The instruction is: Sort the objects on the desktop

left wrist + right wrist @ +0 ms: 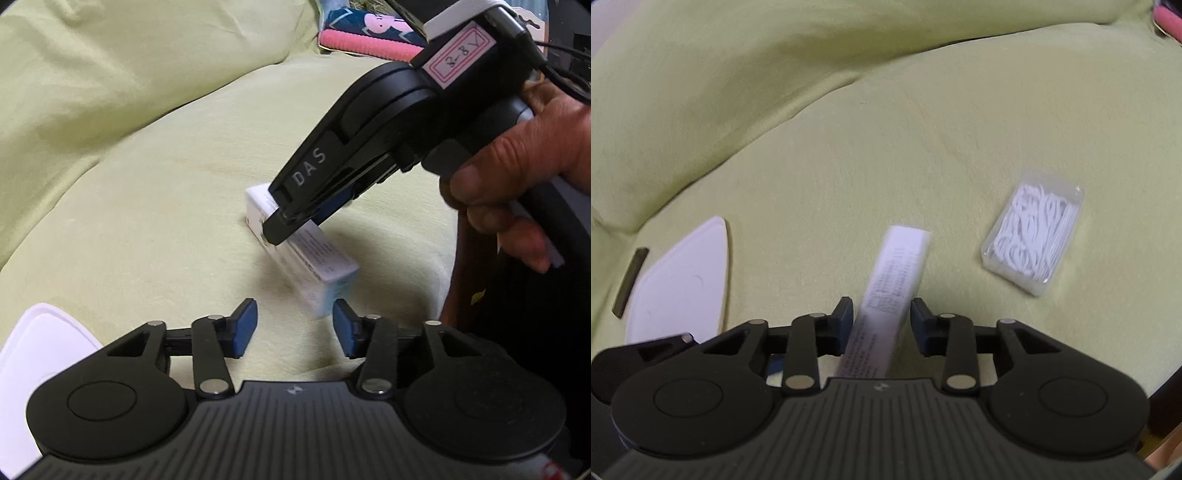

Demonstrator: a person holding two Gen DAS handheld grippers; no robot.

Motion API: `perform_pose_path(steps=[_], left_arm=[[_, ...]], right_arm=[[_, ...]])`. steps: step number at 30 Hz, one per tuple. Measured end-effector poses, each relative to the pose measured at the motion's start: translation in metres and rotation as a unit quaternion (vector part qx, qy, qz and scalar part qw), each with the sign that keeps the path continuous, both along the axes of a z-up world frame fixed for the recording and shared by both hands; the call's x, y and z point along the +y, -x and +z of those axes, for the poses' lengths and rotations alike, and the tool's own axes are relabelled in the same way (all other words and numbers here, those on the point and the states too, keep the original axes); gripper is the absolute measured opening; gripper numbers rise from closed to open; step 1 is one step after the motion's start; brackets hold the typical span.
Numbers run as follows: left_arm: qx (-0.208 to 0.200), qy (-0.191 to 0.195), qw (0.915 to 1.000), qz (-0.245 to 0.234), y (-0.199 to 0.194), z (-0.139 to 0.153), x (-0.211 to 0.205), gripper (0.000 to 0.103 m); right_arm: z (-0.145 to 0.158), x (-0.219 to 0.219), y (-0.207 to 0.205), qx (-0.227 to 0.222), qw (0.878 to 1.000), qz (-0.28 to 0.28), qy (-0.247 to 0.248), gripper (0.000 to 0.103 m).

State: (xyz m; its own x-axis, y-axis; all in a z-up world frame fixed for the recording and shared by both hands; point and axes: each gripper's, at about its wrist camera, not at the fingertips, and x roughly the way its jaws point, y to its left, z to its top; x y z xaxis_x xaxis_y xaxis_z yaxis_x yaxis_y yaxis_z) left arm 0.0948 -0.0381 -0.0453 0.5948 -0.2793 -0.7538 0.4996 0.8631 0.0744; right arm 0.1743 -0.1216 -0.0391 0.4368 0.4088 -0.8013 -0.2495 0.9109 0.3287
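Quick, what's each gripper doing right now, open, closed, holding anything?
Left gripper: open, holding nothing.
Right gripper: jaws either side of the white printed box, gaps visible; a firm grip cannot be told.

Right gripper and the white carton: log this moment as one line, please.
right gripper: open, straddling white carton | carton: on green cloth | left gripper: open, empty | clear box: untouched

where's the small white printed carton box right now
The small white printed carton box lies on the green cloth between the right gripper's open fingers, left of the clear plastic case of white loops.
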Motion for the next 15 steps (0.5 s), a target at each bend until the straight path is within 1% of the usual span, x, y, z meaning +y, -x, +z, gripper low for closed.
perform_pose_path(steps=[7, 9, 11, 15], left_arm=[[0.001, 0.007, 0.9999, 0.011, 0.000, -0.001, 0.005, 0.055], [0.001, 0.008, 0.9999, 0.014, 0.003, -0.001, 0.008, 0.057], [-0.001, 0.006, 0.9998, 0.017, 0.004, -0.003, 0.010, 0.059], [-0.001, 0.004, 0.9998, 0.021, 0.003, -0.004, 0.012, 0.061]], right_arm=[[-0.013, 0.014, -0.008, 0.026, 0.999, 0.018, 0.029, 0.031], [-0.013, 0.014, -0.006, 0.023, 0.999, 0.019, 0.029, 0.029], [-0.011, 0.011, -0.003, 0.019, 0.999, 0.020, 0.028, 0.023], [-0.005, 0.009, 0.002, 0.013, 0.999, 0.030, 0.032, 0.022]])
